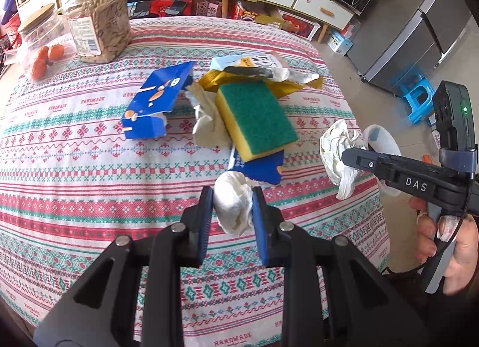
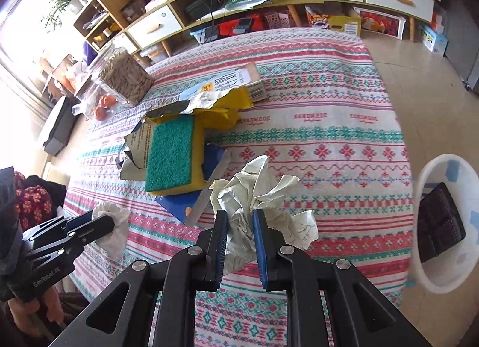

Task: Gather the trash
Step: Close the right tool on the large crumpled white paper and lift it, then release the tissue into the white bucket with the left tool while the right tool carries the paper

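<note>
My left gripper (image 1: 233, 197) is shut on a white crumpled tissue (image 1: 232, 204), above the patterned tablecloth (image 1: 89, 197); it also shows in the right wrist view (image 2: 110, 221). My right gripper (image 2: 239, 218) is shut on a larger crumpled white paper (image 2: 257, 191), seen in the left wrist view (image 1: 338, 143) near the table's right edge. More trash lies mid-table: a torn blue box (image 1: 155, 101), a yellow wrapper (image 1: 287, 86), crumpled paper (image 1: 206, 119) and a flat blue carton (image 1: 263, 167). A white bin (image 2: 443, 221) stands on the floor right of the table.
A green and yellow sponge (image 1: 254, 116) lies on the trash pile. A jar of seeds (image 1: 98, 17) and a jar with small oranges (image 1: 42, 44) stand at the far left. A dark object (image 2: 440, 221) lies inside the bin. A blue stool (image 1: 419, 98) stands on the floor.
</note>
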